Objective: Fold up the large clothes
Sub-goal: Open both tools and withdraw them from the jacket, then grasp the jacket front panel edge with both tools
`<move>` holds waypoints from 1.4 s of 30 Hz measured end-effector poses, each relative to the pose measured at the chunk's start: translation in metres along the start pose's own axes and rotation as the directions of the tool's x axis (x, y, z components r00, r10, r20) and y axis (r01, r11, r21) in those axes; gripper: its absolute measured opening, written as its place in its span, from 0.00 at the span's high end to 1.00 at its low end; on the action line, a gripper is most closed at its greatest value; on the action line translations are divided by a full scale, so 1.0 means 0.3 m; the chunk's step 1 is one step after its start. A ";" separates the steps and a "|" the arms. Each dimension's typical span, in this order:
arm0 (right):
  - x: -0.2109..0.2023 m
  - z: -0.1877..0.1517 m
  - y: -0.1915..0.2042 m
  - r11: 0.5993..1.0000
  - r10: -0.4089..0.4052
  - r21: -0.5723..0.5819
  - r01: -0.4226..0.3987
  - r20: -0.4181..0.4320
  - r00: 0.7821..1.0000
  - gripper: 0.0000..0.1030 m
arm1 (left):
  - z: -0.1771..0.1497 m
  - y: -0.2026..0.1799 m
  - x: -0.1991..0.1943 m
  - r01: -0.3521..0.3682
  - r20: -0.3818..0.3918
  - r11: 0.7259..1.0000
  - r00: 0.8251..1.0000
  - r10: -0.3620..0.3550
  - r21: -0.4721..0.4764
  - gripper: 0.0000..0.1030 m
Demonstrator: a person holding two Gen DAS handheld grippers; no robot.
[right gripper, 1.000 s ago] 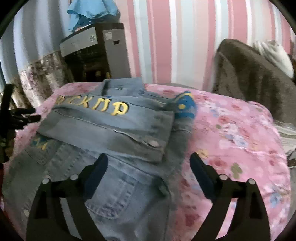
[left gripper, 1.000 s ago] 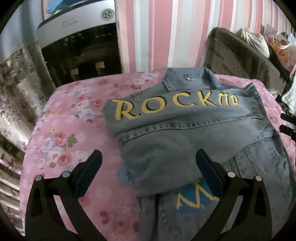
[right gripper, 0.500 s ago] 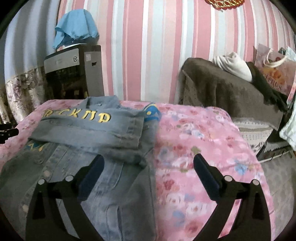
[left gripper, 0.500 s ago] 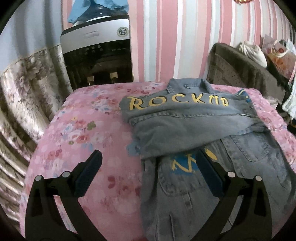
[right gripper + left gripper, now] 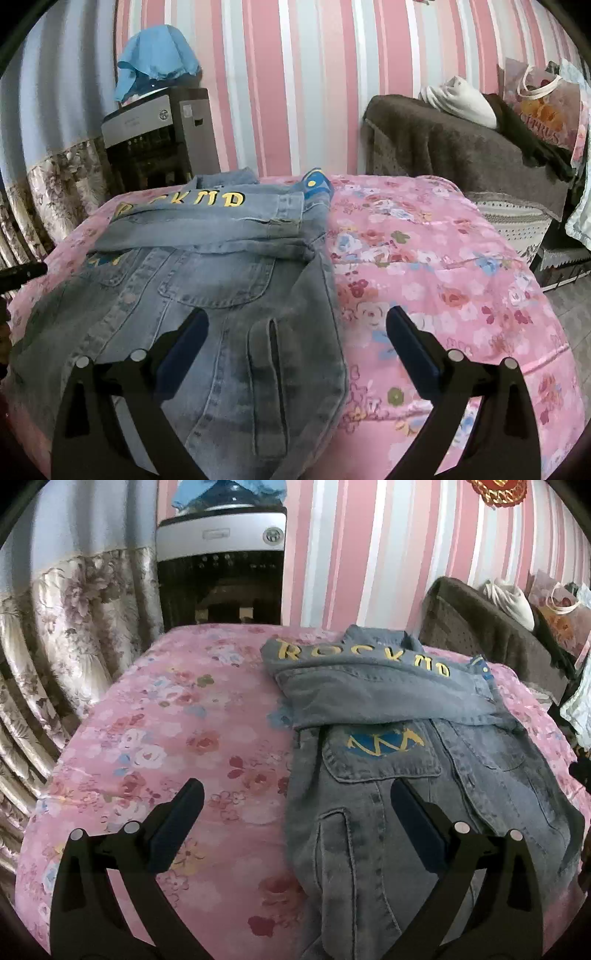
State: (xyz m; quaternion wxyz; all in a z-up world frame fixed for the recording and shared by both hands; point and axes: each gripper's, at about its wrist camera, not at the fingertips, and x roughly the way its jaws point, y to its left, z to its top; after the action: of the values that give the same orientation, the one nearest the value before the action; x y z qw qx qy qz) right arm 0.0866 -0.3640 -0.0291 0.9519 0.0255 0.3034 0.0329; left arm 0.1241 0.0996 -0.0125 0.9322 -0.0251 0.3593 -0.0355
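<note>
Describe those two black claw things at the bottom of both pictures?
Each is a handheld gripper: left gripper, right gripper. Both have two black angled arms, round silver rivets at the joints, and flat dark blue pads on the fingertips. No cables, markings or sleeves show.

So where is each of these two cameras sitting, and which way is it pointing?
Left wrist: on the left gripper, looking forward over the denim jacket's left edge; open jaws show.
Right wrist: on the right gripper, looking over the jacket's right edge; open jaws show.
Shared: jacket, pink floral cover, striped wall.
</note>
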 end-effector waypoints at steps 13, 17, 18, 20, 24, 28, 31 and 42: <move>-0.099 -0.065 0.016 0.998 0.056 0.017 -0.057 0.050 0.997 0.07 | -0.057 0.025 -0.052 -0.012 0.030 0.999 0.999 0.013 -0.050 0.03; -0.124 -0.077 0.006 0.999 0.033 0.009 -0.034 0.034 0.999 0.07 | -0.082 0.005 -0.075 -0.036 0.033 0.999 0.999 0.036 -0.005 0.03; -0.125 -0.083 0.002 0.999 0.033 0.006 -0.033 0.023 0.999 0.07 | -0.088 0.001 -0.082 -0.041 0.039 0.999 0.998 0.041 0.004 0.03; -0.124 -0.095 -0.006 1.000 0.026 0.000 -0.026 0.007 1.000 0.07 | -0.105 -0.008 -0.100 -0.047 0.046 0.999 0.998 0.046 0.018 0.03; -0.122 -0.118 -0.017 0.999 0.027 0.016 -0.027 -0.008 1.000 0.07 | -0.130 -0.012 -0.126 -0.030 0.058 0.999 0.998 0.029 0.012 0.03; -0.110 -0.144 0.004 0.999 0.035 0.006 -0.035 -0.039 0.999 0.07 | -0.165 -0.007 -0.139 -0.022 0.051 1.000 0.998 0.023 -0.016 0.03; -0.115 -0.158 0.033 0.999 0.023 -0.033 -0.024 -0.036 0.999 0.07 | -0.191 -0.014 -0.144 -0.022 0.040 1.000 0.999 0.022 -0.011 0.03; -0.094 -0.198 0.000 1.000 0.011 -0.024 -0.014 -0.122 0.992 0.48 | -0.261 -0.061 -0.119 0.005 -0.039 1.000 0.999 -0.003 0.030 0.03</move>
State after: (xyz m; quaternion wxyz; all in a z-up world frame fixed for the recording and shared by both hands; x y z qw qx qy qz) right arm 0.0294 -0.3645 -0.0612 0.9316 0.0135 0.3605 0.0444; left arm 0.0441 0.0826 -0.0453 0.9252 -0.0109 0.3768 -0.0434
